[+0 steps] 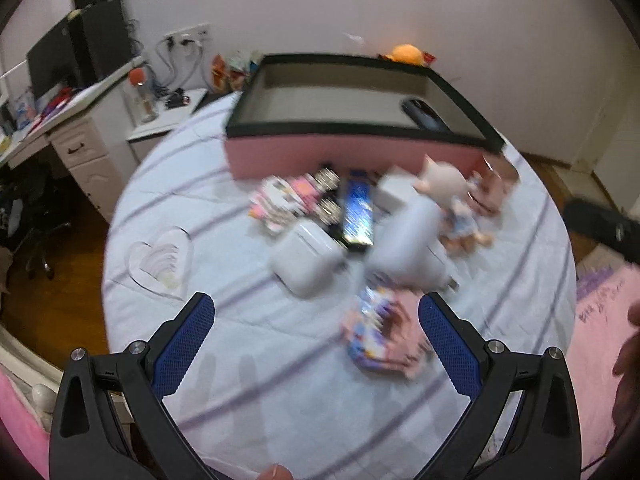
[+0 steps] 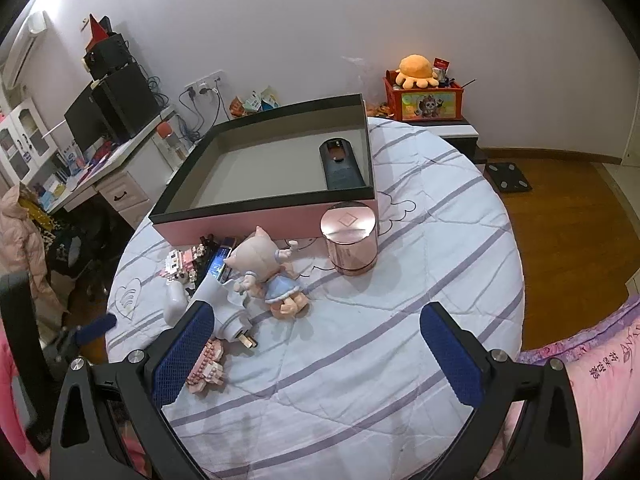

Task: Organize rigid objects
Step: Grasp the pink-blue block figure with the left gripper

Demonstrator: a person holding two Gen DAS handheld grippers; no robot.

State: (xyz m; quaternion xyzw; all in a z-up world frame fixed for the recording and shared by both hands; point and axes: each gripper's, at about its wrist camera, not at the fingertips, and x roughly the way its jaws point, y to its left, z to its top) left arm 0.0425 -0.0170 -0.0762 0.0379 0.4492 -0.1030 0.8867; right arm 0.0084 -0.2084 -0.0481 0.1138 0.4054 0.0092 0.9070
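Observation:
A pink box with a black rim (image 2: 264, 222) (image 1: 352, 156) stands at the back of the white striped bed cover and holds a dark blue device (image 2: 340, 166) (image 1: 426, 118). In front of it lie a pig doll (image 2: 264, 268) (image 1: 452, 196), a rose-gold round canister (image 2: 352, 238), a white plug adapter (image 2: 224, 312) (image 1: 408, 244), a white case (image 1: 308, 254) (image 2: 176, 304), pink brick models (image 2: 208, 364) (image 1: 384, 332) and a blue pack (image 1: 358, 216). My left gripper (image 1: 316, 320) is open above the cover, short of the pile. My right gripper (image 2: 316, 328) is open, its left finger over the adapter.
A desk with a monitor (image 2: 108, 116) stands to the left, and a red toy crate with an orange plush (image 2: 424, 94) at the back right. The cover's round edge drops to a wooden floor (image 2: 568, 232). A pink quilt (image 2: 600, 380) lies at the right.

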